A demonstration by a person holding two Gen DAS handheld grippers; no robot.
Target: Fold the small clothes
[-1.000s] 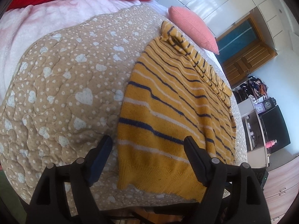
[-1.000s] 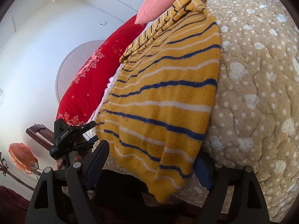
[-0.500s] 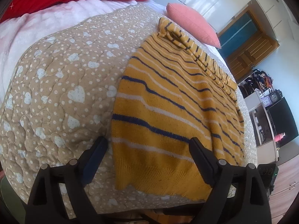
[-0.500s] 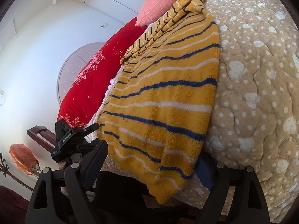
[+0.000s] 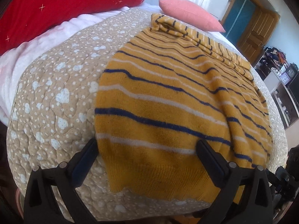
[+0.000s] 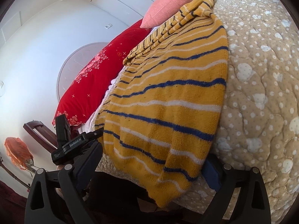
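Bed with tan heart-print quilt (image 5: 56, 97). Left tool (image 5: 147, 155) jaws opening wide, yellow striped sweater (image 5: 168, 102) hem between them, ungripped. Right tool (image 6: 153, 158) likewise opening over the sweater's other corner. Sweater lies flat on quilt; red pillow (image 5: 56, 1) beyond.

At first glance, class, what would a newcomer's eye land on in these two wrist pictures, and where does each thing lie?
First, the mustard sweater with navy and white stripes, spread flat on the tan heart-print quilt, its hem nearest the cameras. Next, the red pillow and pink cushion at the bed's far end. Both the left gripper and right gripper are opening wide at the hem, pads not pressing it.
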